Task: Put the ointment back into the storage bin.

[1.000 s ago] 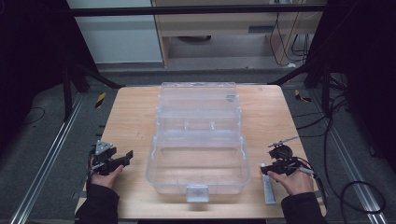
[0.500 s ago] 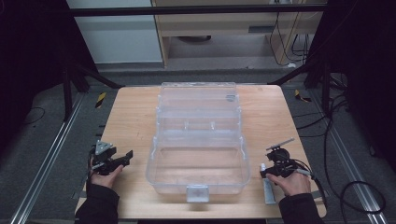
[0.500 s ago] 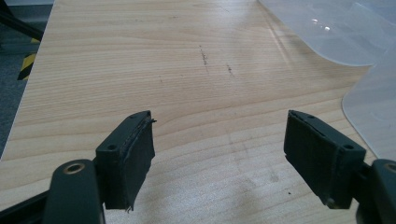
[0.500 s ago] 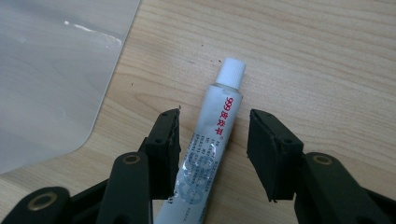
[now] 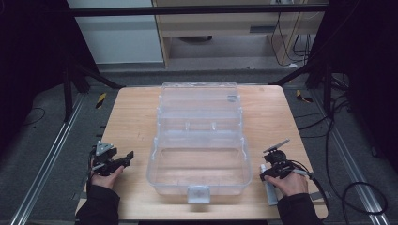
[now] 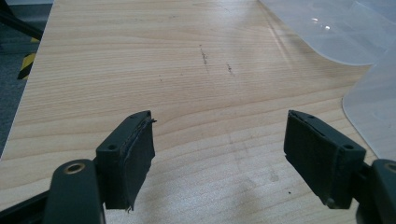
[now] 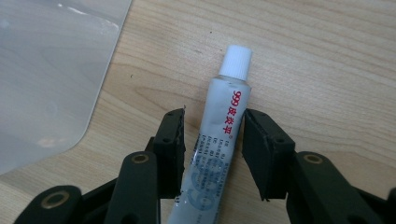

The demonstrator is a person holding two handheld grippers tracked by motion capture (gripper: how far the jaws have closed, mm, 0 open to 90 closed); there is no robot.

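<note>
A small white tube [image 7: 219, 140] of ointment with a white cap and red print lies flat on the wooden table [image 5: 131, 117] near its right front corner, just beside the right wall of an open clear plastic box [image 5: 199, 161]. Its long axis runs roughly front to back along the table, cap pointing away from the person. The right gripper [image 7: 212, 149] straddles the tube's body, one jaw on each side and set narrowly, the pads near the tube though a firm grip is not evident. This looks like the start of a pick, probably to put the tube into the box; the next move calls for closing squarely across the body, then lifting and carrying it left over the box wall. The left gripper [image 6: 219, 154] sits with jaws wide and empty over bare table left of the box
</note>
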